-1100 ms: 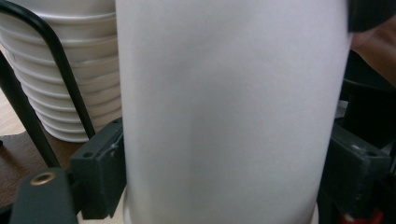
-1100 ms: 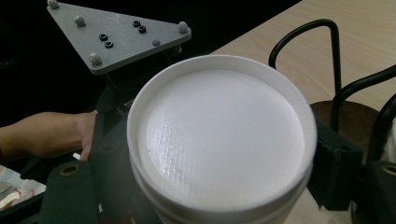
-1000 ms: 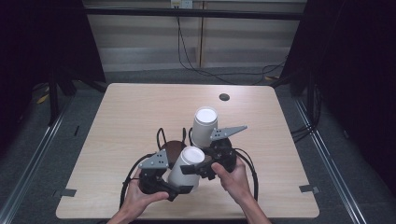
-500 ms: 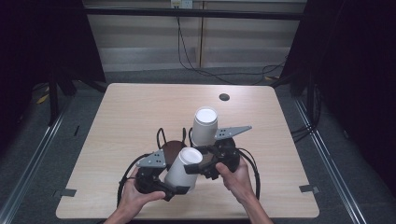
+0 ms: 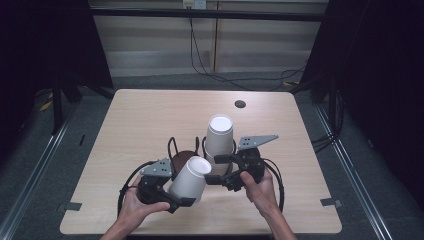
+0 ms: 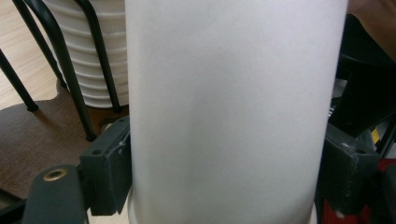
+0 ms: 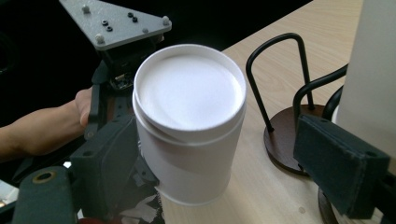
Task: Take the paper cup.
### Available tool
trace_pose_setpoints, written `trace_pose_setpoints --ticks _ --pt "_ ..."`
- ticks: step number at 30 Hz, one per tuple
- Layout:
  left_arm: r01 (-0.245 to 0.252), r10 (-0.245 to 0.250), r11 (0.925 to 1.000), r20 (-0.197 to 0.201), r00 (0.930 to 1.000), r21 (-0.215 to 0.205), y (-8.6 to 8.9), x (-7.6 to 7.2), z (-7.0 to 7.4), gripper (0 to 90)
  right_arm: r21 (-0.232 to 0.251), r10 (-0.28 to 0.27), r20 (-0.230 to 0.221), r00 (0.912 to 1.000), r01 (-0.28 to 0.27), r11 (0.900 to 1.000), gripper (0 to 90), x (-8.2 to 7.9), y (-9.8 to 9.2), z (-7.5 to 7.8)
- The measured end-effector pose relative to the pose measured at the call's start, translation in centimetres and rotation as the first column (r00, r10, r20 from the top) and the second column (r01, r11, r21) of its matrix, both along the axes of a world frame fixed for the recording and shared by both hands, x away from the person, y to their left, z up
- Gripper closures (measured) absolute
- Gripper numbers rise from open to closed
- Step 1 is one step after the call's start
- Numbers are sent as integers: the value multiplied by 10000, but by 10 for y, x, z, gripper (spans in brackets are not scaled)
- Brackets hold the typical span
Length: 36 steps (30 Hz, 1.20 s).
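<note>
One wooden table [image 5: 150,115] carries everything. Near its middle a tall stack of white cups [image 5: 220,137] stands upside down in a black wire holder [image 5: 175,150] on a brown base. Left gripper [image 5: 172,192], near-left of the stack, pinches a single white cup [image 5: 190,179] by its sides, bottom tilted up and away. Right gripper [image 5: 220,170], just right of that cup, has just been opening; its jaws are spread, pads clear of the cup between them.

Table evenly lit from above; surroundings dark; close cup [image 6: 224,107] soft, slightly out of focus.
</note>
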State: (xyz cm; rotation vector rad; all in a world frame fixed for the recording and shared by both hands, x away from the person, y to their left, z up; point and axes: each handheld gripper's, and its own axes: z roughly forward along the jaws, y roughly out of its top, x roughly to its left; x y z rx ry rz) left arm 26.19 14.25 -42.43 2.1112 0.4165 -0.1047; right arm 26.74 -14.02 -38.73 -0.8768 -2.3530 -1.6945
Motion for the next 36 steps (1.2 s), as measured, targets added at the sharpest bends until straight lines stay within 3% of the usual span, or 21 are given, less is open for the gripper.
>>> trace_pose_setpoints --ticks 3,4,7,8,15,18,20,22,24,26,29,30,33,36 --pt "17 -16 10000 -12 10000 98 1 1 1 187 16 122 2 9999 -122 9999 142 0 -1 0" --pt "-70 72 9995 -91 9999 311 3 2 2 187 -96 159 117 9998 -157 9998 142 -1 -1 1" --pt "-133 140 9994 -223 9997 308 5 4 2 188 -341 -5 302 9995 15 9994 142 -2 0 1" --pt "-127 134 9990 -146 9998 437 7 5 3 188 -234 277 216 9994 -272 9994 142 -2 0 0" --pt "-362 369 9971 -93 9993 668 9 10 7 196 -460 798 111 9967 -792 9958 142 -1 1 -2" --pt "-279 273 9918 67 9996 1248 6 12 6 197 -719 760 53 9971 -755 9946 142 0 2 -3" --pt "-140 143 9912 -14 9999 1315 5 13 6 197 -791 905 2 9959 -902 9928 143 0 2 -4" --pt "-174 175 9871 13 9998 1591 3 14 5 200 -1225 973 -131 9952 -982 9876 143 1 2 -5" --pt "-30 39 9805 -41 10000 1964 0 14 4 200 -1276 1037 -232 9943 -1059 9862 143 2 2 -6" --pt "-2 33 9788 -148 9999 2047 -2 13 6 199 -1479 1224 -483 9913 -1283 9807 143 3 4 -8" --pt "53 -63 9717 34 10000 2360 -4 11 7 200 -1595 1377 -584 9888 -1454 9764 145 2 6 -8" --pt "211 -243 9639 87 9997 2655 -6 11 8 202 -1797 1291 -557 9901 -1372 9741 145 2 5 -8" --pt "268 -295 9604 56 9995 2773 -7 11 8 204 -1877 1310 -622 9894 -1405 9721 145 3 5 -8" --pt "371 -444 9515 173 9989 3054 -11 13 10 206 -2141 1346 -779 9878 -1484 9655 145 4 6 -10"
